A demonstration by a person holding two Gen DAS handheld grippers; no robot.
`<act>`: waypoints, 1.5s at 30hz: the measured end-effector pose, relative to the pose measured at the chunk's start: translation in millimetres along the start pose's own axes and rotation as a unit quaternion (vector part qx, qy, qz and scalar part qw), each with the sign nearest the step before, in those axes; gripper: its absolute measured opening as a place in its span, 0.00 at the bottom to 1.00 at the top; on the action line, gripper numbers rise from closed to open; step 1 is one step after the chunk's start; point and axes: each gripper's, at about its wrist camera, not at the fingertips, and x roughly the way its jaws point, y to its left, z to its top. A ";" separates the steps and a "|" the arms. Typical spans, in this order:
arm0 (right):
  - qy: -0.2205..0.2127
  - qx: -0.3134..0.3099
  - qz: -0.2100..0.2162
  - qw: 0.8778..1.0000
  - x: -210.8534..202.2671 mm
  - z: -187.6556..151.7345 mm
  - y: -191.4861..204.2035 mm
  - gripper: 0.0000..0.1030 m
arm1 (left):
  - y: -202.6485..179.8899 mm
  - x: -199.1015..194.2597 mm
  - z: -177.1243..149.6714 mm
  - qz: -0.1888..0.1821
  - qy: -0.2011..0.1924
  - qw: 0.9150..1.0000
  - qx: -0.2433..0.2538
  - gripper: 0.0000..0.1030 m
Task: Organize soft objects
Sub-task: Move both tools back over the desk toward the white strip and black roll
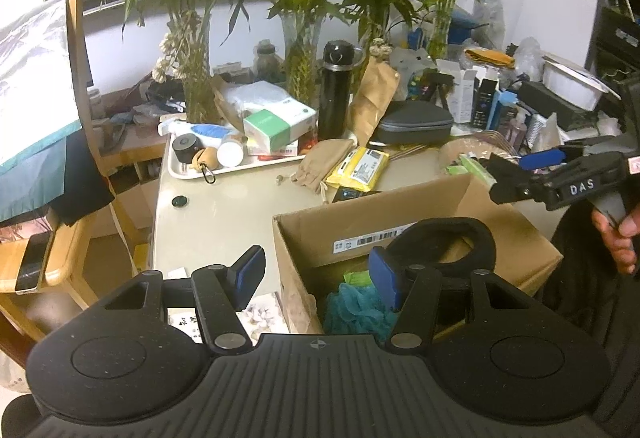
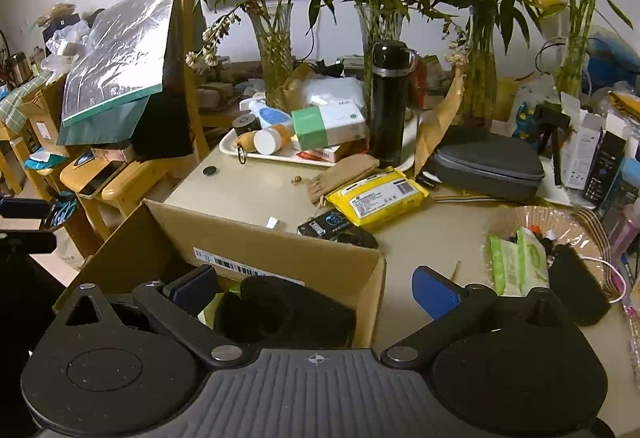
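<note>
Cardboard box [image 1: 400, 222]; both tongs agape

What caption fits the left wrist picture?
Open left gripper above brown cardboard box holding teal mesh sponge and black neck pillow.

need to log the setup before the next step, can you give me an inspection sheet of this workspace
surface: beige table, crowded toward the back, bare patch near the box.
job's things: open cardboard box holds a black neck pillow and a teal mesh sponge; tan cloth pouch and yellow wipes pack lie on the table.
clutter: white tray of bottles and boxes, black flask, grey case, wicker basket with green packs.
grippers: left gripper open over the box edge; right gripper open, fingers empty.
cables: white cable by the basket.
surroundings: vases of bamboo, wooden chair.
</note>
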 end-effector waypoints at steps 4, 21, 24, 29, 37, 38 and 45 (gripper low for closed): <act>0.002 -0.008 -0.001 1.000 2.4 2.5 0.4 1.00 | 3.6 9.4 5.8 0.003 0.009 1.000 -0.009 0.55; 0.070 -0.013 -0.006 0.997 44.4 26.8 -8.0 1.00 | 25.1 55.2 42.2 0.003 0.043 0.999 -0.026 0.55; 0.066 -0.016 -0.007 0.998 49.4 36.7 -12.9 1.00 | 31.4 64.4 52.1 0.003 0.044 0.999 -0.030 0.55; 0.059 -0.012 -0.011 0.998 61.1 50.4 -24.6 1.00 | 40.5 81.4 64.5 0.003 0.048 0.998 -0.032 0.55; 0.057 -0.003 -0.005 0.998 88.1 60.5 -46.2 1.00 | 52.0 115.7 74.1 -0.015 0.076 0.997 -0.022 0.55; 0.058 -0.004 -0.006 0.998 92.5 61.7 -48.4 1.00 | 53.2 120.5 75.1 -0.017 0.080 0.996 -0.019 0.55; 0.043 0.012 0.000 0.999 119.5 65.3 -74.0 1.00 | 65.3 160.0 80.0 -0.052 0.106 0.993 -0.003 0.55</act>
